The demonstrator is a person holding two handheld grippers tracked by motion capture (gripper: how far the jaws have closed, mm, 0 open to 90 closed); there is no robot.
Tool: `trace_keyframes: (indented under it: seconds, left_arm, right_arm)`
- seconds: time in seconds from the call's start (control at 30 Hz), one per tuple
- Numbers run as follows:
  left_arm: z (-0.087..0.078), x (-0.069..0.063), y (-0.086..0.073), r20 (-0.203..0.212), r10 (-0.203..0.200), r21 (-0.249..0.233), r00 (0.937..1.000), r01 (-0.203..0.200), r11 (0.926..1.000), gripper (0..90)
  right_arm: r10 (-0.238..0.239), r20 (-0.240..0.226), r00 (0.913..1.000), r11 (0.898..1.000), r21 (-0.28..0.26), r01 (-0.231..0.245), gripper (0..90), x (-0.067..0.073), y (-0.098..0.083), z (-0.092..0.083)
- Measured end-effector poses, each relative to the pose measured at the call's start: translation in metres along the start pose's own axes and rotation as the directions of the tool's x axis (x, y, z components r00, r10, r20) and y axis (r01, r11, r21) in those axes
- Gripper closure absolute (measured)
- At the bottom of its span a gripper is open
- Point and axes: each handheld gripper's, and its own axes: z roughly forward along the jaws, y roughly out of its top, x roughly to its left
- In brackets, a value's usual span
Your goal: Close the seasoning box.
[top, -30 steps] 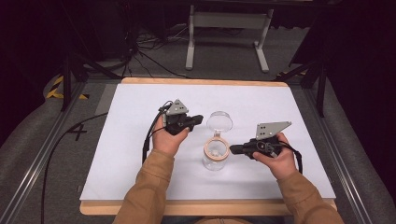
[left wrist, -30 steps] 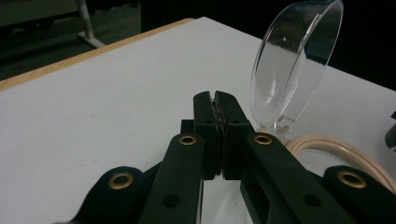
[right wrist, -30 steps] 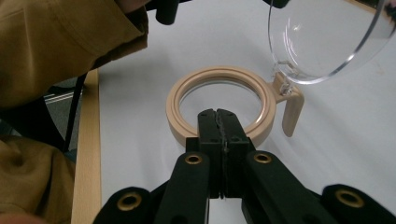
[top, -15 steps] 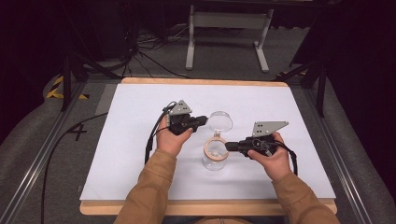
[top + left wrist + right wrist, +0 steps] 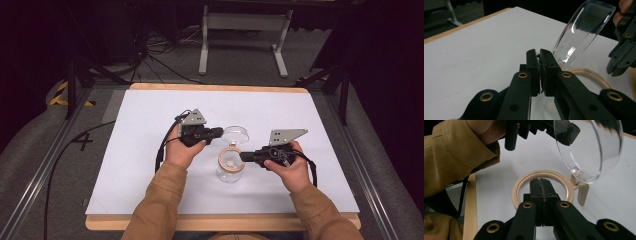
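A: We note a clear jar [image 5: 229, 170] standing near the middle of the white table [image 5: 140, 150], with a tan ring [image 5: 541, 186] around its mouth and a clear lid [image 5: 235, 134] swung open, tilted up on the far side of the rim.

B: The lid hangs from a small hinge [image 5: 577, 173] on a tan tab. We log that from the right gripper view.

A: Left gripper [image 5: 216, 132]: its tip sits at the lid's near edge. In the left gripper view its jaws are pressed together (whether anything is pinched between them, we cannot tell).

B: Right gripper [image 5: 243, 156]: the tip touches the tan ring from the right side. Its jaws are clenched too, sitting over the jar mouth with nothing seen between them.

A: Both sleeves [image 5: 160, 200] are tan, and the hands stay close on either side of the jar.
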Motion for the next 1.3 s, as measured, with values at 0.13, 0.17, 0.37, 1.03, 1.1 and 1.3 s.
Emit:
trace_keyframes:
  seconds: [0.13, 0.17, 0.37, 1.03, 1.1, 1.3]
  left_arm:
    - [-0.003, -0.003, 0.001, 0.006, 0.014, 0.024, 0.9999, -0.014, 0.9996, 86.7]
    - [-0.004, -0.004, 0.001, 0.010, 0.010, 0.027, 0.9999, -0.010, 0.9996, 86.7]
    - [-0.007, -0.003, 0.000, 0.000, -0.003, 0.034, 1.0000, 0.003, 0.9994, 85.7]
    - [-0.020, 0.007, -0.004, -0.015, -0.064, 0.081, 0.9979, 0.065, 0.9946, 85.0]
    - [-0.020, 0.008, -0.004, -0.013, -0.062, 0.082, 0.9980, 0.063, 0.9947, 85.3]
    - [-0.020, 0.007, -0.005, -0.012, -0.073, 0.098, 0.9972, 0.074, 0.9925, 85.3]
  right_arm:
    - [-0.002, -0.008, 1.0000, 1.000, 0.004, 0.002, 90.0, 0.002, 0.001, 0.001]
    - [-0.003, -0.012, 0.9999, 1.000, 0.005, 0.003, 90.0, 0.002, 0.002, 0.002]
    - [-0.010, -0.026, 0.9996, 1.000, 0.016, 0.010, 90.0, 0.006, 0.003, 0.003]
    - [0.019, -0.045, 0.9988, 0.989, 0.150, -0.012, 90.0, 0.015, 0.002, 0.004]
    - [0.024, -0.052, 0.9984, 0.987, 0.162, -0.015, 90.0, 0.016, 0.002, 0.005]
    - [0.031, -0.059, 0.9977, 0.981, 0.193, -0.019, 90.0, 0.017, 0.001, 0.005]
